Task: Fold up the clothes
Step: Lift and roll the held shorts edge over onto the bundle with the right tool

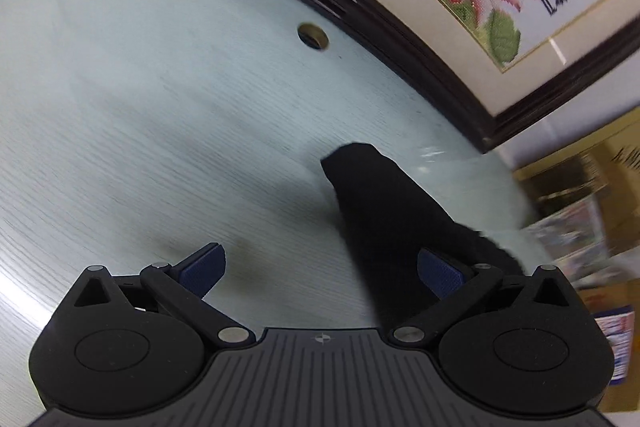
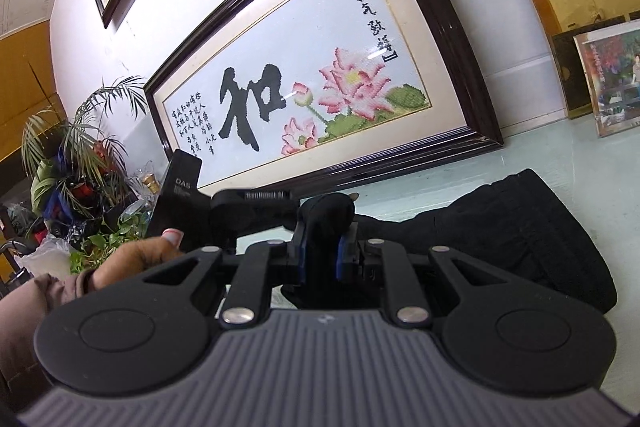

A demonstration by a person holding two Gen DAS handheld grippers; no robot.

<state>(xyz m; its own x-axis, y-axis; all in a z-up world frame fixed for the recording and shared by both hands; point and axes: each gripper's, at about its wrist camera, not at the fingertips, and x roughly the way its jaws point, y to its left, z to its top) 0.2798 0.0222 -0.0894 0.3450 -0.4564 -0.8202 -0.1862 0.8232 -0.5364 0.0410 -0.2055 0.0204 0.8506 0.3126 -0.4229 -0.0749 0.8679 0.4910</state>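
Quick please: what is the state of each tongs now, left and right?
Left tongs: open, holding nothing.
Right tongs: closed on a fold of the black garment.

Pale wood-grain table [image 1: 140,131]; black garment [image 1: 372,195] lying on it; framed embroidery [image 2: 304,83] standing at rear edge.

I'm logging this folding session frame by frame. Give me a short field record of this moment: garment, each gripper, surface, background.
garment: black garment, lying bunched on the table, one end lifted
left gripper: left gripper, open, blue pads apart, the dark cloth running between the fingers, not clamped
right gripper: right gripper, shut on a fold of the black garment
surface: pale wood-grain table with a round grommet hole
background: framed lotus embroidery leaning against the wall at the table's back edge; potted plants at the left of the right wrist view
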